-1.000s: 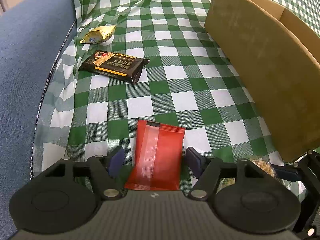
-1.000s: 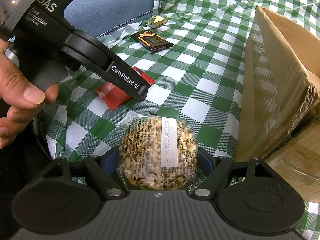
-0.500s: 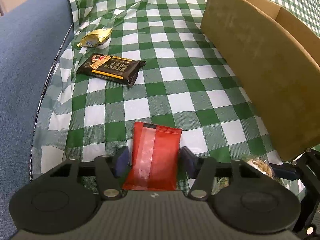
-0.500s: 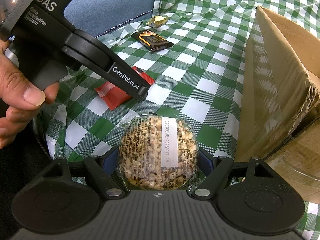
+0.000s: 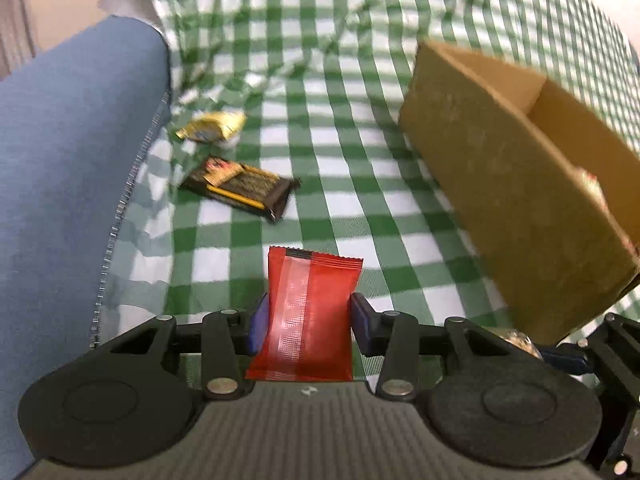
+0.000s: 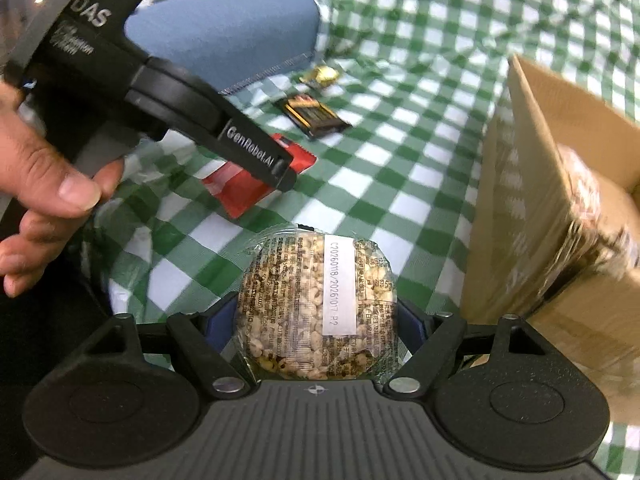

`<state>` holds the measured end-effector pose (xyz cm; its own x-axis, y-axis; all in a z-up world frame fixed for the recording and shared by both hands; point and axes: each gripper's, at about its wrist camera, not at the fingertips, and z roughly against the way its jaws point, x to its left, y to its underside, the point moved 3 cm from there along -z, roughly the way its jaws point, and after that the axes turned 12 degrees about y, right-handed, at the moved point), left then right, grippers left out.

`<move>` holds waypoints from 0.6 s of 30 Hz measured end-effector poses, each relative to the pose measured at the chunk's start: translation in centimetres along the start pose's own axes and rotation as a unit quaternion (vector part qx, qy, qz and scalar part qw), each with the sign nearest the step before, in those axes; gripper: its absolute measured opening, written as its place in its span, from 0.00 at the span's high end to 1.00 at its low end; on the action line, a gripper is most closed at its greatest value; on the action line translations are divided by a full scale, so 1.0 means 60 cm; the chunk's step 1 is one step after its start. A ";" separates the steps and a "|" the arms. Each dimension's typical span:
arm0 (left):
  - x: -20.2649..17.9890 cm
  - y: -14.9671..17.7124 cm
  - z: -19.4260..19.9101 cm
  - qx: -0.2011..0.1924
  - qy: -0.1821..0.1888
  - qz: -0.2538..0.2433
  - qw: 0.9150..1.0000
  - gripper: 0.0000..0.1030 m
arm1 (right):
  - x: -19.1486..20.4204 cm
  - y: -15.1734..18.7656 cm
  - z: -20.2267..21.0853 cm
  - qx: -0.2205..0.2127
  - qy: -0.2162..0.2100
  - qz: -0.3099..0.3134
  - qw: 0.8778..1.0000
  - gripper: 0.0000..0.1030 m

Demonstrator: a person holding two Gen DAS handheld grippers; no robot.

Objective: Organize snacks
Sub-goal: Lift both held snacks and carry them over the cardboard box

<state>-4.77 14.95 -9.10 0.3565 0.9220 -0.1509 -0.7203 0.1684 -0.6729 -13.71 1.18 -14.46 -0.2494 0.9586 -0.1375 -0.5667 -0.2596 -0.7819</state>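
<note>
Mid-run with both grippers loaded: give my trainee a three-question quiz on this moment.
1. True or false: the left gripper is shut on the red packet.
2. What does the right gripper hold? A) gold wrapper B) round puffed-grain cake C) black bar
3. Fill in: the black bar and gold wrapper lie on the green-checked ____, outside the cardboard box.

Key: 1 true; 2 B, the round puffed-grain cake; 3 cloth.

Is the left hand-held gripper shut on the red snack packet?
Shut: the left hand-held gripper has both pads against the red snack packet sides.
</note>
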 end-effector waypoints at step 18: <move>-0.011 -0.003 0.109 -0.150 0.041 0.027 0.987 0.54 | -0.156 -0.041 0.232 -0.200 0.042 -0.062 0.977 0.21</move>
<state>-8.78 16.57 -4.15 0.3784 0.8932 -0.2429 -0.5356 -0.0027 -0.8445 -20.91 -8.79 -2.82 -0.1237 0.9903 -0.0630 -0.2312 -0.0905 -0.9687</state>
